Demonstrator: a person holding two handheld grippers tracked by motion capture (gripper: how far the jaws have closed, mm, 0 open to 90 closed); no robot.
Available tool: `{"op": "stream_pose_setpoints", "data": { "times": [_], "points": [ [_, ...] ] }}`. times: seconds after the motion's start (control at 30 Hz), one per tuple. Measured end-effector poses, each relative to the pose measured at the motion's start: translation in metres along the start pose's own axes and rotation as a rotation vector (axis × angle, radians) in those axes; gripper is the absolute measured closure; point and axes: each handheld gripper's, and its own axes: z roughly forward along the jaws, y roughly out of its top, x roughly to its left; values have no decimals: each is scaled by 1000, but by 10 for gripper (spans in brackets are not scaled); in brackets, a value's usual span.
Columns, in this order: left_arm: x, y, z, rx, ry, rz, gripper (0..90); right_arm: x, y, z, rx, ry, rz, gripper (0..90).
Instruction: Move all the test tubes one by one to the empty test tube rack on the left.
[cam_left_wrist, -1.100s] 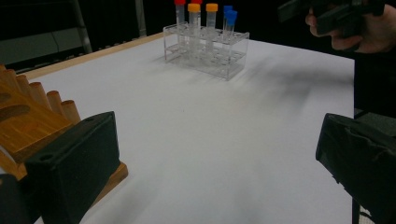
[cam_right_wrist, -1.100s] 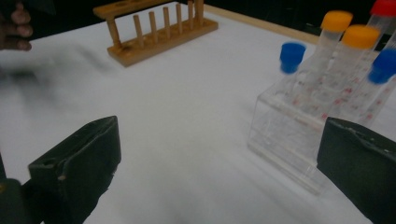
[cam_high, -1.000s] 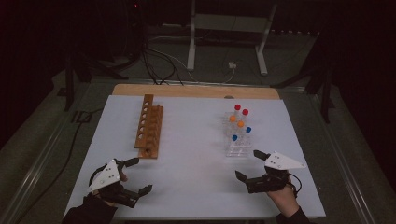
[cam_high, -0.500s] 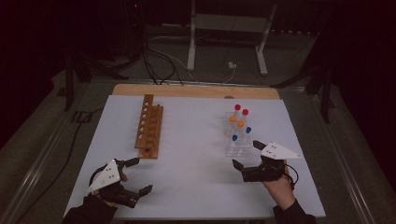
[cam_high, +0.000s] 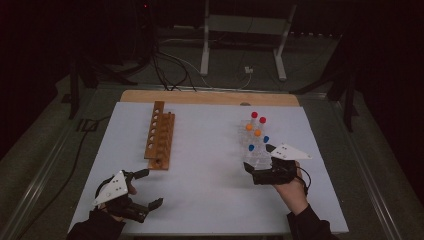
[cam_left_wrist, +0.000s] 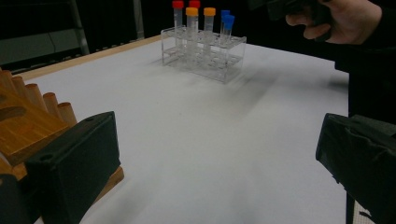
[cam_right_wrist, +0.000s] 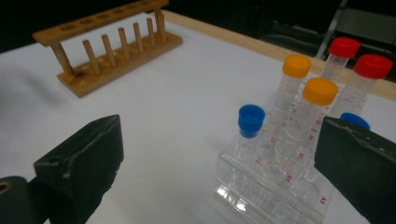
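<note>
A clear plastic rack (cam_high: 254, 150) stands right of the table's middle and holds several capped tubes: two red (cam_right_wrist: 344, 48), two orange (cam_right_wrist: 319, 91) and two blue (cam_right_wrist: 251, 121). My right gripper (cam_high: 259, 159) is open at the rack's near end, its jaws wide on either side of the rack's front corner (cam_right_wrist: 243, 186), touching nothing. An empty wooden tube rack (cam_high: 160, 135) lies left of centre. My left gripper (cam_high: 152, 187) is open near the front left edge, just short of the wooden rack's near end (cam_left_wrist: 23, 116), with bare table between its jaws.
The white table top (cam_high: 205, 165) ends in a wooden strip (cam_high: 210, 97) at the far edge. Cables and a metal stand (cam_high: 245, 45) lie on the floor beyond. In the left gripper view the other hand (cam_left_wrist: 341, 18) shows past the clear rack (cam_left_wrist: 203, 56).
My right gripper has moved forward and left up to the clear rack's near end. The left gripper has barely shifted.
</note>
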Motion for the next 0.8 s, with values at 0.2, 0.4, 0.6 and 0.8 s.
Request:
{"op": "stream_pose_setpoints", "data": {
  "times": [0.2, 0.4, 0.6, 0.8],
  "points": [
    [0, 0, 0, -1, -4, 1, 4, -3, -1, 9, 31, -10, 5, 54],
    [-1, 0, 0, 3, -5, 2, 5, -3, -3, 18, 78, -36, 4, 106],
    [-1, 0, 0, 3, -8, 2, 5, -4, -4, 23, 97, -68, 15, 178],
    [-1, 0, 1, 8, -9, 4, 5, -7, -6, 29, 127, -102, 38, 324]
  ]
}}
